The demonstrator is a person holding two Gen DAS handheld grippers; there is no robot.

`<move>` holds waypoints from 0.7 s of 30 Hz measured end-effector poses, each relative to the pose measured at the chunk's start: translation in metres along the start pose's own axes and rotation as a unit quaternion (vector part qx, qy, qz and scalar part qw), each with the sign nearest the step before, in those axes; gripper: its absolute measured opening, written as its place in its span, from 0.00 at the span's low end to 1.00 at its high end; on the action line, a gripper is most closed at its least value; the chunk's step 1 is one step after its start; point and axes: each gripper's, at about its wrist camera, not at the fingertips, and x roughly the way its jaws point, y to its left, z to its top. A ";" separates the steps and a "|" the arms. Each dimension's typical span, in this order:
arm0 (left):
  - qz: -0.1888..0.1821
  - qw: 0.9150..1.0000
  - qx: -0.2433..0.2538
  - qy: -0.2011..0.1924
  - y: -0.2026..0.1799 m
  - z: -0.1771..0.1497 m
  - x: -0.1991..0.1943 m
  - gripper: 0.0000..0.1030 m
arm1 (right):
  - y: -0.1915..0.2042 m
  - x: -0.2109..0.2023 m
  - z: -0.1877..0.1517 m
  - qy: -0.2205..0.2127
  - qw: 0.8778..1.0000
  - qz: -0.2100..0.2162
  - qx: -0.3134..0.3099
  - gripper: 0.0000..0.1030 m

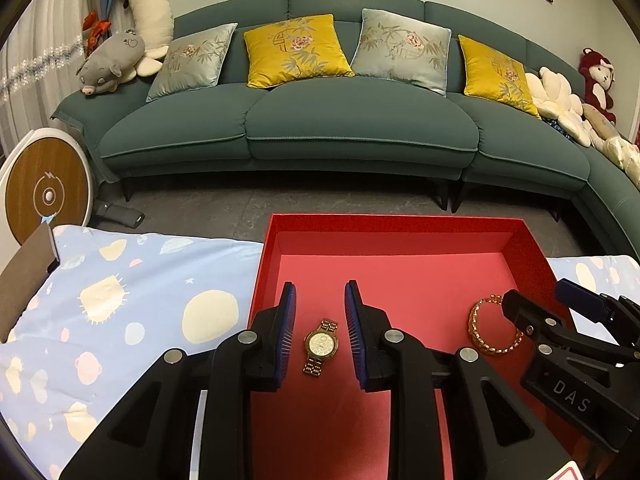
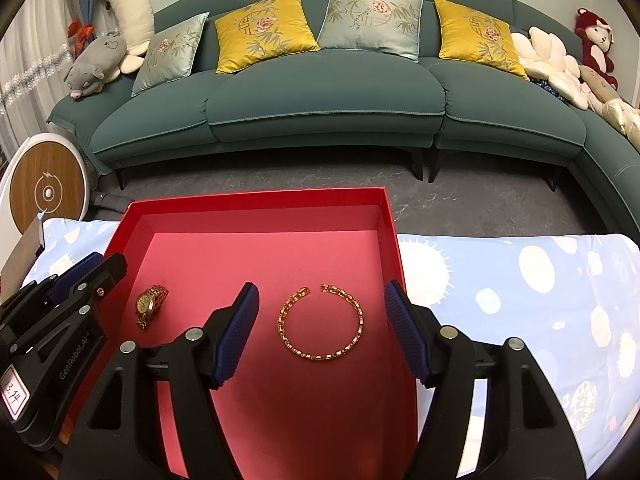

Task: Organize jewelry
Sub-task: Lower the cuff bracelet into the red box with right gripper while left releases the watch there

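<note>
A gold watch lies flat on the floor of an open red box. My left gripper is open above it, with the watch between its fingers and nothing held. A gold chain bracelet lies in the same red box, to the right of the watch. My right gripper is open wide around the bracelet and holds nothing. In the left wrist view the bracelet is partly hidden by the right gripper. The left gripper shows at the left of the right wrist view.
The box sits on a light blue patterned cloth, which also shows in the right wrist view. A brown card lies at the cloth's left edge. Beyond are a grey floor, a green sofa with cushions and a round white fan.
</note>
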 end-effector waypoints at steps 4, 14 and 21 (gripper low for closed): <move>0.001 1.000 -0.001 0.002 0.001 0.001 0.001 0.22 | 0.002 0.000 0.001 0.001 1.000 -0.002 -0.002 0.61; 0.006 1.000 0.004 -0.001 -0.001 -0.001 0.000 0.22 | 0.004 -0.003 -0.001 -0.008 1.000 -0.016 -0.009 0.61; 0.019 1.000 0.014 -0.006 0.002 -0.006 -0.008 0.26 | 0.000 -0.014 -0.005 -0.011 1.000 -0.018 -0.010 0.61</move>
